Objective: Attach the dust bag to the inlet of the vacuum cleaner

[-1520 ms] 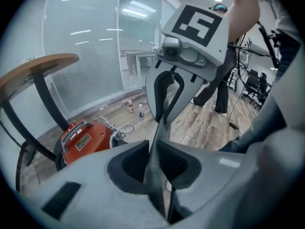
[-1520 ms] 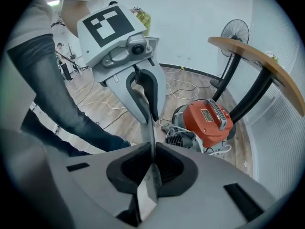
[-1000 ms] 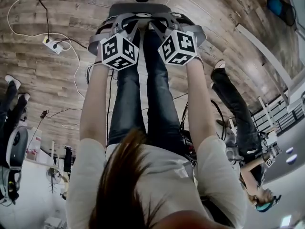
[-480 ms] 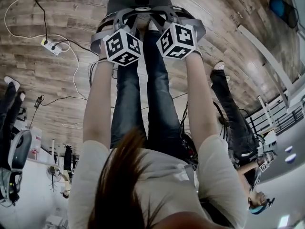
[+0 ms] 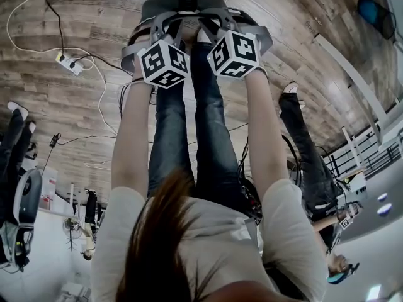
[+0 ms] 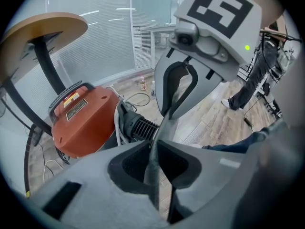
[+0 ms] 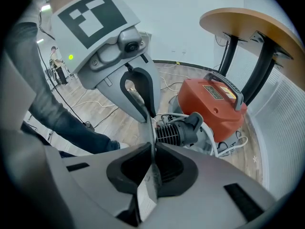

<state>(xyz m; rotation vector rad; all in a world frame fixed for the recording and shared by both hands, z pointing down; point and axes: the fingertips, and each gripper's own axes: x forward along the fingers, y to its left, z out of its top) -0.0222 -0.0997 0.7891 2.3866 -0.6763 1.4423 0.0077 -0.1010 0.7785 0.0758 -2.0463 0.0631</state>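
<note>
Currently both grippers are side by side, pointing steeply down past the person's legs. Left gripper (image 6: pixel 153 149): jaws clamped on a thin grey edge of the dust bag (image 5: pixel 157 8). Right gripper (image 7: pixel 152 149): jaws pinched on the bag's opposite edge, with a stiff pale flap showing below the pads. The bag hangs between the two grippers, above the wooden floor (image 5: pixel 56 106). Just beyond it on the floor stands an orange vacuum cleaner (image 6: pixel 81 120), handle up. A ribbed black stub (image 7: pixel 177 133) on the vacuum faces the bag, probably the inlet, though the wide-angle view is too distorted to be sure. The bag is held near this stub. The vacuum stands beneath the rim of a round wooden table (image 7: pixel 248 27). A white power strip (image 5: pixel 69 60) lies on the floor off to the left.
</note>
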